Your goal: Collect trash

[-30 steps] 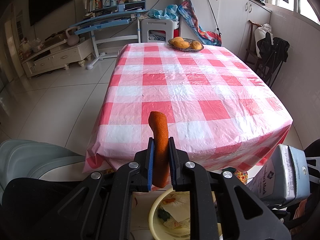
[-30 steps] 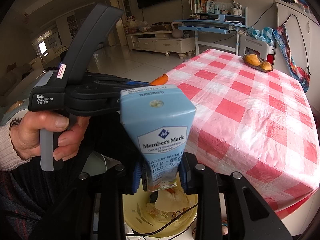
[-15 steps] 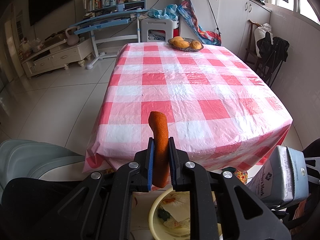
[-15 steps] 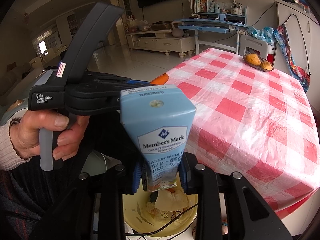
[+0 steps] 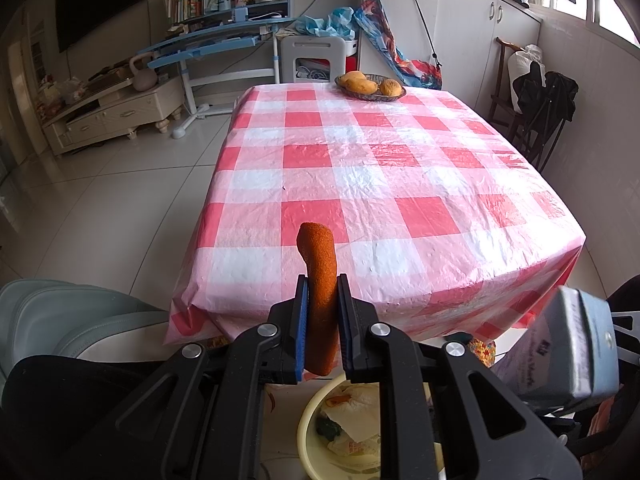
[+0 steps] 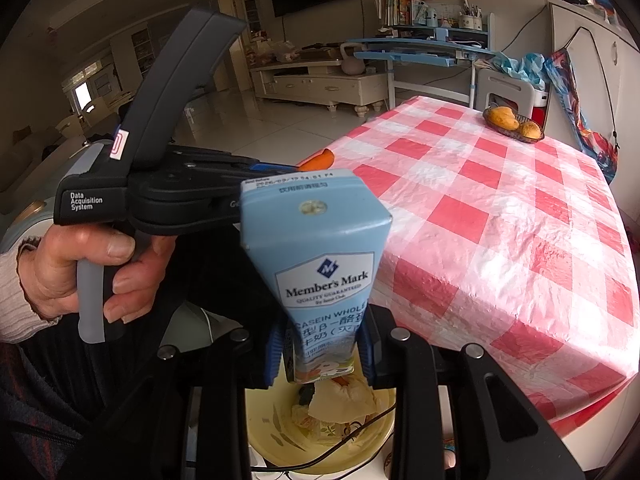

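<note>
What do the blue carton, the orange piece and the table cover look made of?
Carton: coated paperboard, smooth printed faces, creased folds. Orange piece: probably citrus peel or sponge; matte, pebbled surface. Table cover: thin glossy plastic sheet, crinkled, with glare.

Daylight, soft and even; source is the windows (image 5: 576,4) at upper right of the left wrist view. Tablecloth (image 5: 376,184) bright, with mild glare on its plastic creases. Floor tiles (image 5: 104,200) reflect pale sheen. Far room in the right wrist view dim. Strong fisheye bending and dark vignette at corners. Milk carton (image 6: 320,256) sharp; basin (image 6: 320,436) below shadowed, possibly slightly soft.
</note>
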`<control>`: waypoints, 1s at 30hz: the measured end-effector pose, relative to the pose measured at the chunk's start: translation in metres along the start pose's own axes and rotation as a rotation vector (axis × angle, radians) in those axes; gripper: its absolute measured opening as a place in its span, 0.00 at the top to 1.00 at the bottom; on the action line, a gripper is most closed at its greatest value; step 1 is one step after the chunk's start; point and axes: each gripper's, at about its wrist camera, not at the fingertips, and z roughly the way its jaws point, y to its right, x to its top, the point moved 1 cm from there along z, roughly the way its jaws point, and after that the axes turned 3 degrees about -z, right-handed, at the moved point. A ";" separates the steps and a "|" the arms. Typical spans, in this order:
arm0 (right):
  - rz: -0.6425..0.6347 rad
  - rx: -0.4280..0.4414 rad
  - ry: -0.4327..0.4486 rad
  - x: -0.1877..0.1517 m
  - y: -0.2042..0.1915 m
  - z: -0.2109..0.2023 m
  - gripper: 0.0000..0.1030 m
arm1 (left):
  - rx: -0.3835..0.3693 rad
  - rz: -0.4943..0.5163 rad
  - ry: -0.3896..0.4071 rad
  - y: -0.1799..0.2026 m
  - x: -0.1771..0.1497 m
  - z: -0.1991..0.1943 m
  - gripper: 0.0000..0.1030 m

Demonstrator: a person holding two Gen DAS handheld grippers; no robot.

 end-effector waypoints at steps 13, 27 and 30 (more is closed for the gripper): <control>-0.006 0.008 -0.002 0.000 -0.002 0.000 0.70 | -0.002 0.006 -0.009 0.003 -0.004 0.003 0.87; -0.006 0.007 -0.009 -0.001 -0.004 0.001 0.70 | -0.004 0.008 -0.013 0.003 -0.003 0.002 0.87; -0.007 0.007 -0.009 -0.001 -0.004 0.001 0.70 | -0.003 0.008 -0.014 0.003 -0.003 0.002 0.87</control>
